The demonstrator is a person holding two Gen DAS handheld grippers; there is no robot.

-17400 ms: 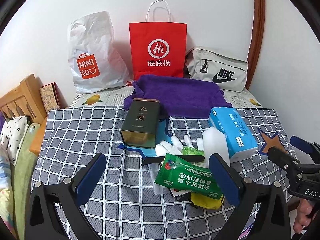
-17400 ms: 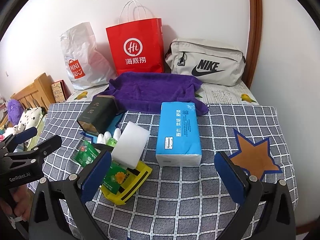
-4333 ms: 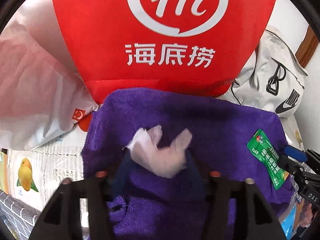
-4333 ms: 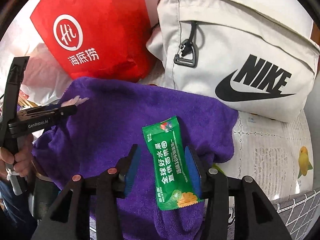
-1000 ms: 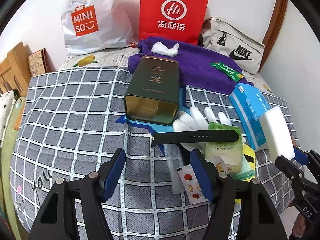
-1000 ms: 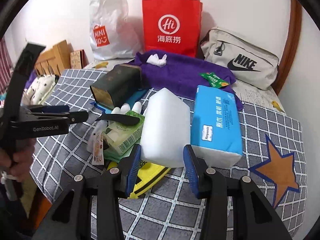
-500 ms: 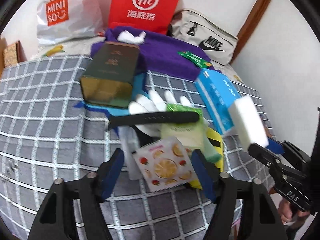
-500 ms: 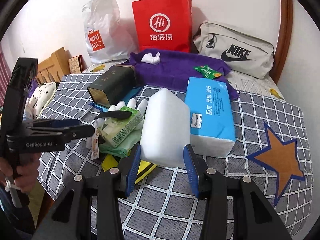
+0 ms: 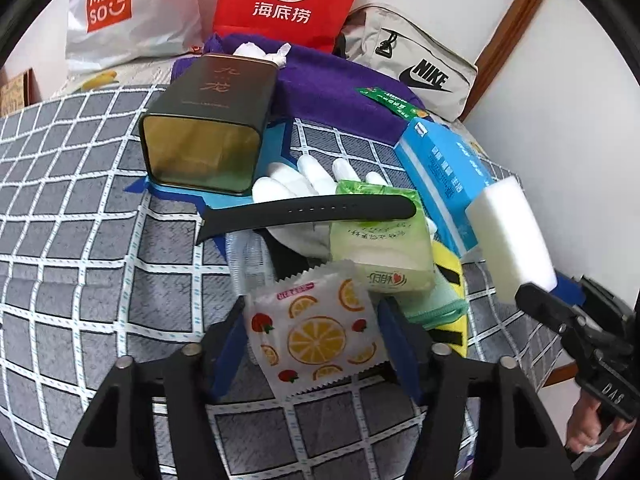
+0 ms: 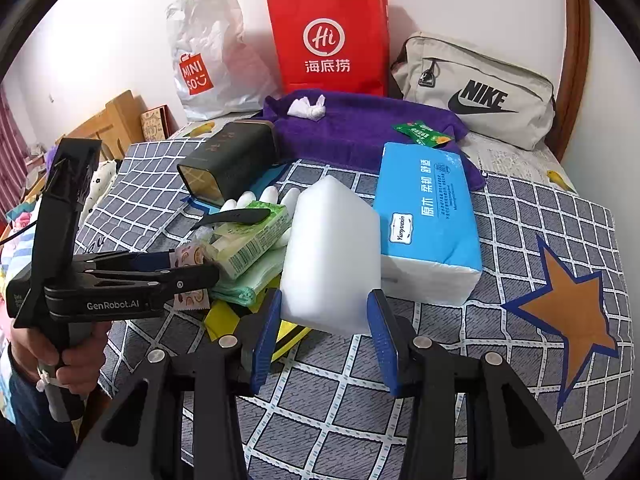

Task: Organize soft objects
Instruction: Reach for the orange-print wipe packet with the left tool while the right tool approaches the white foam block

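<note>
Closing around a fruit-printed sachet (image 9: 316, 328), the left gripper (image 9: 312, 344) sits at the lower centre of its own view. Its jaws have just been narrowing, blue pads flanking the sachet's two side edges; whether they press yet cannot be told. The sachet lies flat between them, its top edge pointing away up the frame toward a green wipes pack (image 9: 380, 240) and a black strap (image 9: 308, 212). In the right-hand view, the right gripper (image 10: 324, 336) pinches a white sponge block (image 10: 332, 256) at lower centre, standing upright above the checked bedcover (image 10: 520, 216). Beyond, at upper centre, a purple towel (image 10: 360, 128) already carries a white wad (image 10: 306, 108) and a green packet (image 10: 420, 133), likely the sachet's destination too.
</note>
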